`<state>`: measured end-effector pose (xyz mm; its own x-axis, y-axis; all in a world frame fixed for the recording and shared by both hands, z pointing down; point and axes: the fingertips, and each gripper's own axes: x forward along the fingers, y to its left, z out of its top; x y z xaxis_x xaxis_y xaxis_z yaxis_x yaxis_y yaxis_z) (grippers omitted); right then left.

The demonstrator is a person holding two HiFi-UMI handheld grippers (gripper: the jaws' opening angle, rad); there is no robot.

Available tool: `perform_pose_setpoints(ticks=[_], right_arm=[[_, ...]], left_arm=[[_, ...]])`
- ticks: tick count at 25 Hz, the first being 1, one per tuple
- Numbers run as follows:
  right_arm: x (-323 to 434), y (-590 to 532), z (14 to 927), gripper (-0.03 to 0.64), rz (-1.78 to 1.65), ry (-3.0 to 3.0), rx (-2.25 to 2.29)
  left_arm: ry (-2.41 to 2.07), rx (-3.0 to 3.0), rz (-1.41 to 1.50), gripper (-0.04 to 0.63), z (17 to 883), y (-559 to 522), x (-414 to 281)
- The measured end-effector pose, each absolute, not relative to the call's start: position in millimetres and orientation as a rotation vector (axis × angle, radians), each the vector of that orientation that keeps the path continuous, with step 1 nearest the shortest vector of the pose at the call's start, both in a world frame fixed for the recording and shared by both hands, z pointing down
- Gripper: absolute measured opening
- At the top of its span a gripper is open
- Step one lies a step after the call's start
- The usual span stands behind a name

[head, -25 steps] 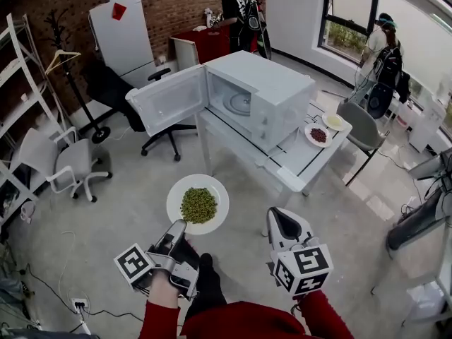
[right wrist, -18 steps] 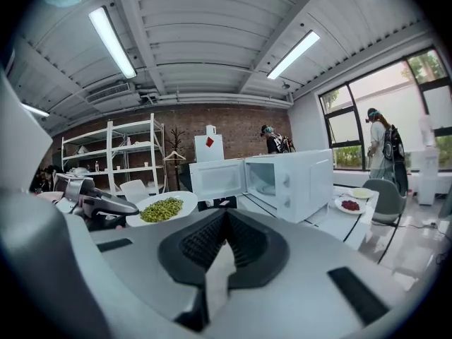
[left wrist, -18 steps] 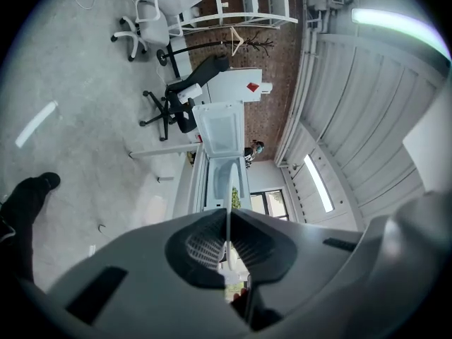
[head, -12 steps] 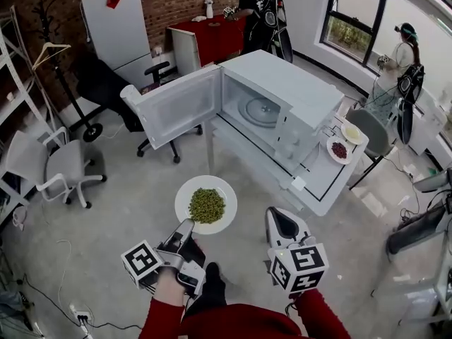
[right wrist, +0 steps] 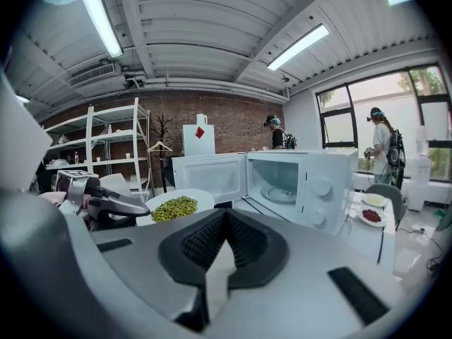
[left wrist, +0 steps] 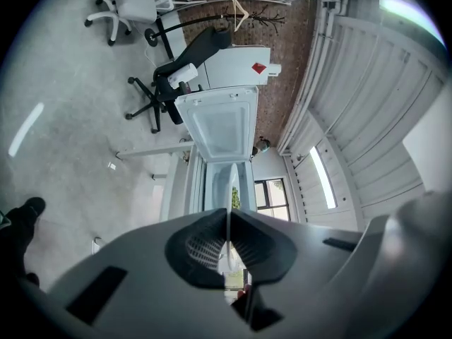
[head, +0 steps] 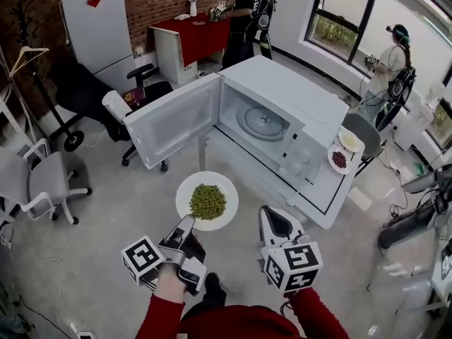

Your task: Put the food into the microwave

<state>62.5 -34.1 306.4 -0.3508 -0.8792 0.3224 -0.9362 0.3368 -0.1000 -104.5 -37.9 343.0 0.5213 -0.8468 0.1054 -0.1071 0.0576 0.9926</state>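
My left gripper pinches the near rim of the plate of peas — just near of the microwave, its door open. My right gripper, alongside on the right, is pressed together — empty.

The microwave covers most of the table it stands on, and its open door hides part of a black office chair behind it. Right of the microwave, two small plates carry something red and something pale, too small to name. On the red table far behind the microwave, the items are too small to tell.

In front of the microwave, one jaw of the left gripper lies out of sight under the near rim of the plate. In the left gripper view the plate is edge-on, so the peas barely show, and the gripper's body hides the microwave's lower part. The red sleeves are cut off by the bottom edge.
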Motion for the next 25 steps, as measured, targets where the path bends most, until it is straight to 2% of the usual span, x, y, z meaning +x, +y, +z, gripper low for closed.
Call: perform_pose_setpoints(ticks=[10,25], right_arm=[[57,-70,317,0.014,0.416,-2.277,1.718],[80,-135,339,0.014,0.431,-2.197,1.752]], left_arm=[[-0.893,1.480,-0.582,0.020,350,-93,-104],[-0.842,1.483,-0.564,0.020,365,-166,-63]])
